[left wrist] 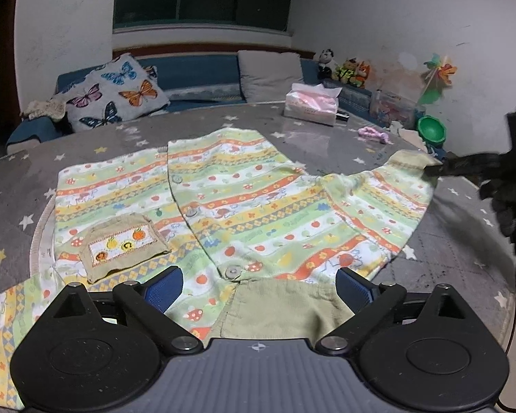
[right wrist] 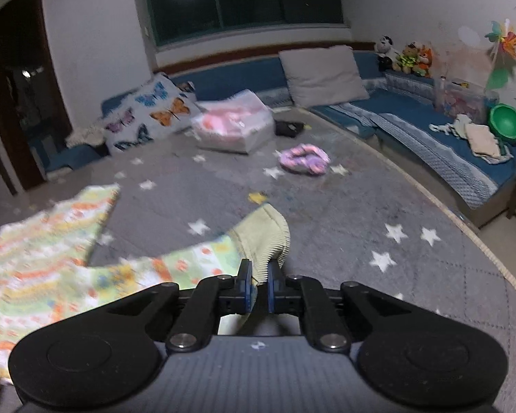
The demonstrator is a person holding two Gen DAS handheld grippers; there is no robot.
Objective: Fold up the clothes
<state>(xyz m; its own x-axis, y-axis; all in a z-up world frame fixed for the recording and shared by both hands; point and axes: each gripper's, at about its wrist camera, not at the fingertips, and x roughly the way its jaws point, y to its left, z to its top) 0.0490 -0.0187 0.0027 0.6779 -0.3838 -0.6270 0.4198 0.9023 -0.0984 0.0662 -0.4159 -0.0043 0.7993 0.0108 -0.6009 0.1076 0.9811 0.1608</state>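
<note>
- Two grippers in my view: left gripper (left wrist: 259, 287) with jaws spread wide over the collar (left wrist: 275, 309), nothing between the pads.
- My right gripper (right wrist: 257, 284) is pinched narrow on the sleeve cuff (right wrist: 265, 237), which is raised off the rug.
- Shirt (left wrist: 223, 199) lies front up, flat on the starred rug (left wrist: 326, 144); pocket (left wrist: 124, 244) at its left.

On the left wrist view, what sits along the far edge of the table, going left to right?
Butterfly pillow → plain grey pillow → tissue pack → stuffed toys → pink knitted bundle → green bowl. The pillows and toys are on the sofa behind.
</note>
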